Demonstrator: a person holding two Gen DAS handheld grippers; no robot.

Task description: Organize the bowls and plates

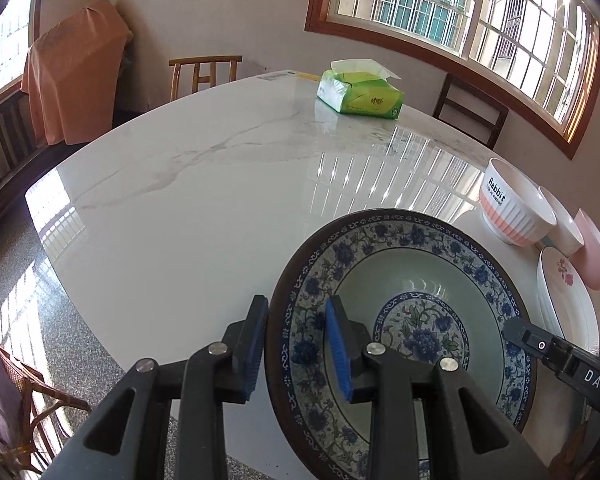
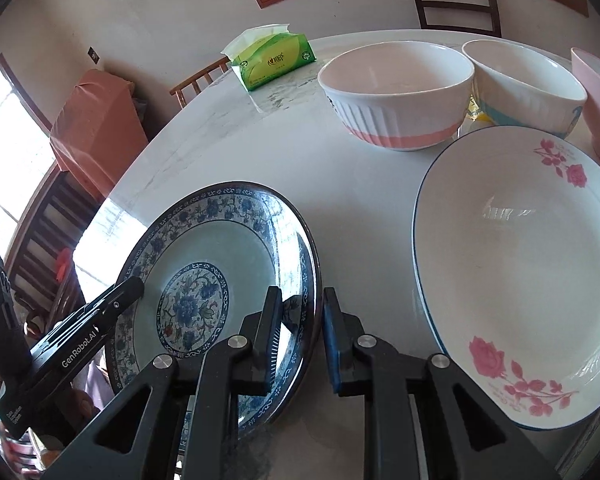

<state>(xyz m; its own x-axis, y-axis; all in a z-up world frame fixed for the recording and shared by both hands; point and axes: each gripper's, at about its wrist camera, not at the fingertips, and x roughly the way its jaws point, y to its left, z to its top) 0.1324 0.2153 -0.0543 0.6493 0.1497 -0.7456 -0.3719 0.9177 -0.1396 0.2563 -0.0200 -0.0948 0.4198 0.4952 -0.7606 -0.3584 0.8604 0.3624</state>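
Both claws clamp the blue-patterned plate (image 2: 220, 276), left claw (image 1: 296, 344) and right claw (image 2: 302, 340) on opposite rims; rose plate (image 2: 520, 272) lies to my right.

We see bright daylight pouring through the large barred window (image 1: 460, 12), throwing striped glare across the glossy white marble counter (image 1: 188, 200). Both views stay sharp, though fisheye distortion bends the edges and darkens the corners.
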